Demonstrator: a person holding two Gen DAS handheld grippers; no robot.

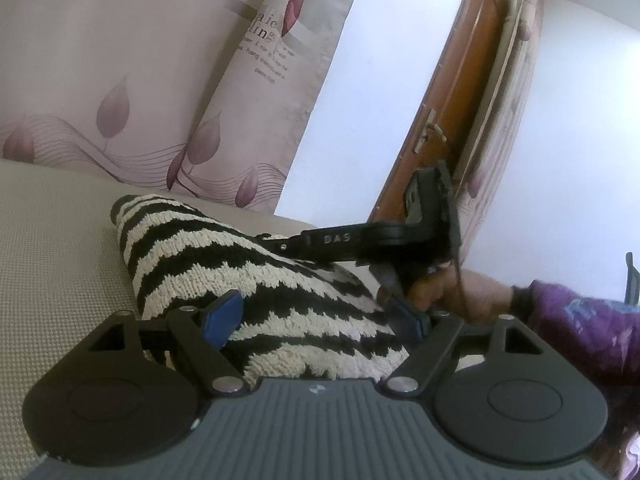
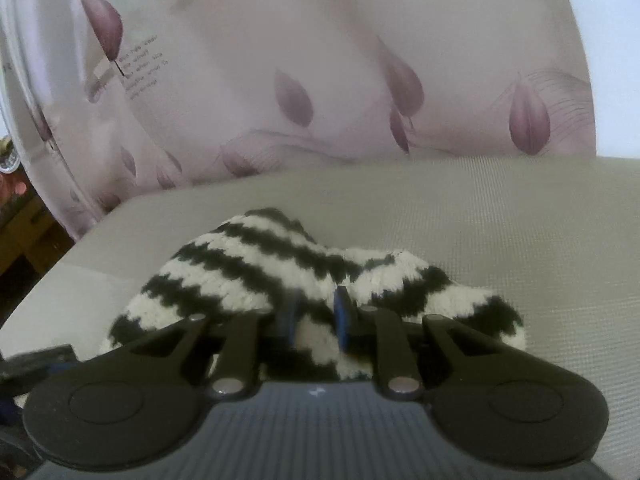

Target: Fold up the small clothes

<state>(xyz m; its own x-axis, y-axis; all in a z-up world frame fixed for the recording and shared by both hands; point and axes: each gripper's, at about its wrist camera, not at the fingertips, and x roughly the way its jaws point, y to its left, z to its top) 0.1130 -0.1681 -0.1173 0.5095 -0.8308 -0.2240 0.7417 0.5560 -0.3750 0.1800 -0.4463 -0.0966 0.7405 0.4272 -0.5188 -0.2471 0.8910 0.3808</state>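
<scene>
Your left gripper [image 1: 318, 318] is released: its blue pads [image 1: 222, 316] stand wide apart on either side of the black-and-cream striped knit garment [image 1: 248, 276], with fabric between them but no pad visibly pressing on it. The garment lies bunched on the beige woven surface [image 1: 56, 248], its far end pointing toward the leaf-print curtain [image 1: 120, 80].

Your right gripper [image 2: 316, 316] is clenched on the same knit garment [image 2: 256, 272]. In the right wrist view its two blue pads [image 2: 341, 316] sit close together with a fold of the striped fabric pinched between them. In the left wrist view the body of that gripper [image 1: 400, 236] reaches in from the right over the garment, held by your right hand [image 1: 460, 292] in a purple sleeve [image 1: 580, 320].

In the right wrist view the garment rests in a rumpled mound on the beige surface [image 2: 500, 220], near the front edge, with the curtain [image 2: 320, 80] hanging just behind. A brown wooden door [image 1: 460, 100] stands behind the right gripper.
</scene>
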